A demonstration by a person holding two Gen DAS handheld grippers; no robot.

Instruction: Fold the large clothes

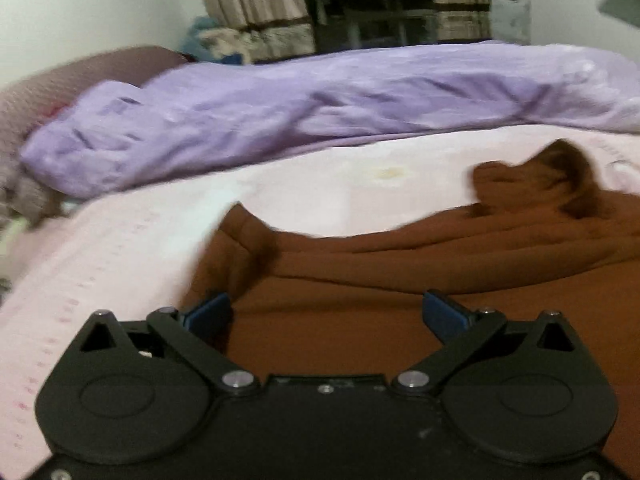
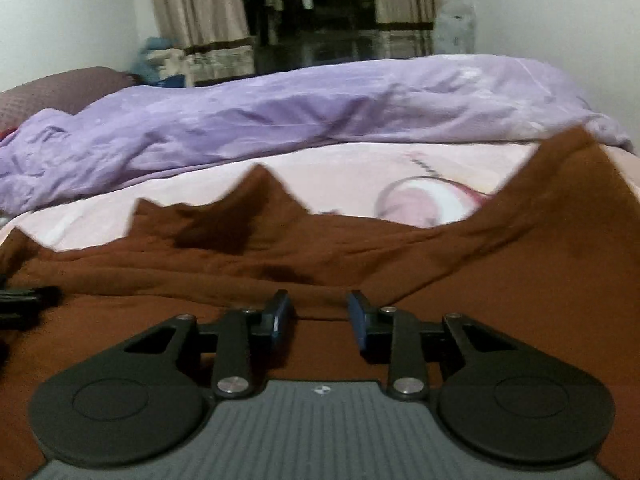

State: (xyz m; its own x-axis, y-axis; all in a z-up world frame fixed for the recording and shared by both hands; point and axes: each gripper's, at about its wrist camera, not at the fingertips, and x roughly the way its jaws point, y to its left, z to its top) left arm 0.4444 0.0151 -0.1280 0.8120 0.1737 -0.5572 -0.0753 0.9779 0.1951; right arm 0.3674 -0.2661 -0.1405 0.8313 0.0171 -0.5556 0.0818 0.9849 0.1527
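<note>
Brown fabric fills the foreground of both wrist views: a large brown garment (image 1: 360, 280) lies spread over the near side of the bed (image 1: 120, 248), on its pale pink sheet, with its far edge rucked into ridges and a few raised peaks toward the middle of the bed. Beyond it, a rumpled purple duvet (image 1: 320, 100) is heaped along the far side of the bed. Judging from the soft rolls and the way the peaks stand up, the cloth looks thick, knitted or fleecy, limp rather than stiff, fairly light for its spread, and not slippery or fragile; it should drape and drag when lifted, so a pinch through a doubled edge or a corner would probably hold better than a grab at the flat middle. The turned-up corner at the garment's left edge (image 1: 244, 232) and the tall peak at its right (image 2: 576, 168) look like the natural places to take hold, one for each side, so the piece can be drawn taut before a fold. Over the cloth, the left hand-held gripper (image 1: 328, 312) is spread wide with nothing between its blue pads. The right hand-held gripper (image 2: 318, 316) has its jaws drawn partway together just above the fabric; no cloth appears pinched between them, though blur leaves that unsure.
</note>
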